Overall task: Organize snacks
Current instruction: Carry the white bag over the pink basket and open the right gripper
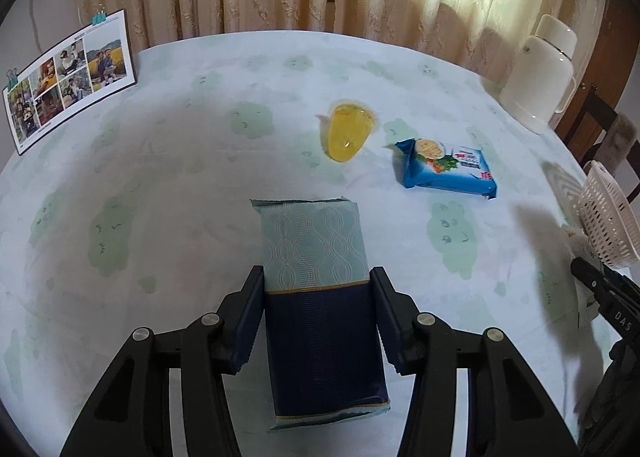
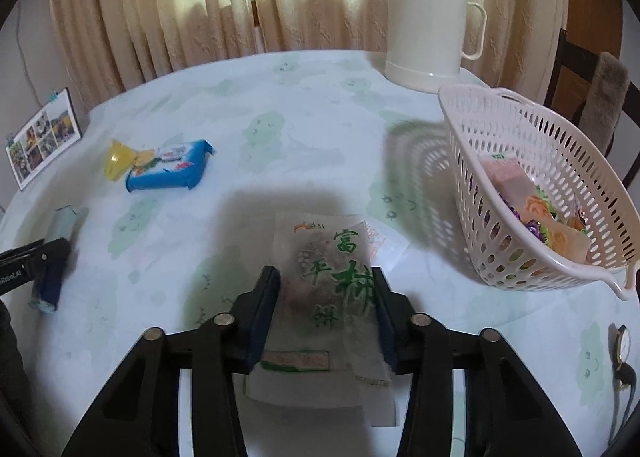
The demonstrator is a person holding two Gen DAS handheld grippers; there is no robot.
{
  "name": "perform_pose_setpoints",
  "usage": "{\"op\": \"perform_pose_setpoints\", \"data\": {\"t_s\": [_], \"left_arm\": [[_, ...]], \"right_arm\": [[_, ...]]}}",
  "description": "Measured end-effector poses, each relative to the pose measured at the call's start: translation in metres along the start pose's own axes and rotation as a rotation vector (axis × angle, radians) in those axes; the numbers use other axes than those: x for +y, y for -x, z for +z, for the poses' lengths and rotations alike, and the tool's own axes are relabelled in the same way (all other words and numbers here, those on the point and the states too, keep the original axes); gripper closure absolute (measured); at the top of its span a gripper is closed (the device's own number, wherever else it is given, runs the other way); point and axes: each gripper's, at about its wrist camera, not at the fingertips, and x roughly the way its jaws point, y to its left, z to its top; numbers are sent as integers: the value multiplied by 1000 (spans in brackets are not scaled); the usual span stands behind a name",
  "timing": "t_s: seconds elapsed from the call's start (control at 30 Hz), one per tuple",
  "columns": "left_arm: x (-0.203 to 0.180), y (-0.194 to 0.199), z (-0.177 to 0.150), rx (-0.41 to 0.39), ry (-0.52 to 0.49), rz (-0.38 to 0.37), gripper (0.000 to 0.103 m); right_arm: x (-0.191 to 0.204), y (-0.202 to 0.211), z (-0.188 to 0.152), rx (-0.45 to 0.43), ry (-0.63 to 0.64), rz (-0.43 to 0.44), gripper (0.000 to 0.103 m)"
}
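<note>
Right of the right fingers (image 2: 326,311) stands the basket (image 2: 472,161), part filled. Those fingers grip a pastry pack (image 2: 332,277); the left fingers (image 1: 318,309) grip a blue pack (image 1: 320,297). Judging so, the pastry goes in next, lifted over the rim.

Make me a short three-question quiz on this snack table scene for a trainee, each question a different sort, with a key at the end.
1. True or false: the left gripper holds the long teal and navy wrapped packet.
2. Multiple choice: the white perforated plastic basket is (A) without contents, (B) holding wrapped snacks, (C) upside down.
3. Fill in: beside the blue rectangular snack packet lies a ___ jelly cup.

Key:
1. True; its pads sit against both sides of the packet.
2. B.
3. Yellow.

Bonus note: the right gripper closes around the translucent pastry bag with green characters on the pale green-patterned tablecloth.
</note>
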Motion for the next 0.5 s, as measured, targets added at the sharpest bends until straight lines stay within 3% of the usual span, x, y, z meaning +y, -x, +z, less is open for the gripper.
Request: {"op": "perform_pose_setpoints", "data": {"t_s": [0.27,0.5], "left_arm": [[-1,3,1,-15,0,-23,55],[-11,10,1,-27,-22,-40,55]], "right_arm": [[11,35,12,-118,10,30,59],[-10,66,29,-224,-48,-11,59]]}}
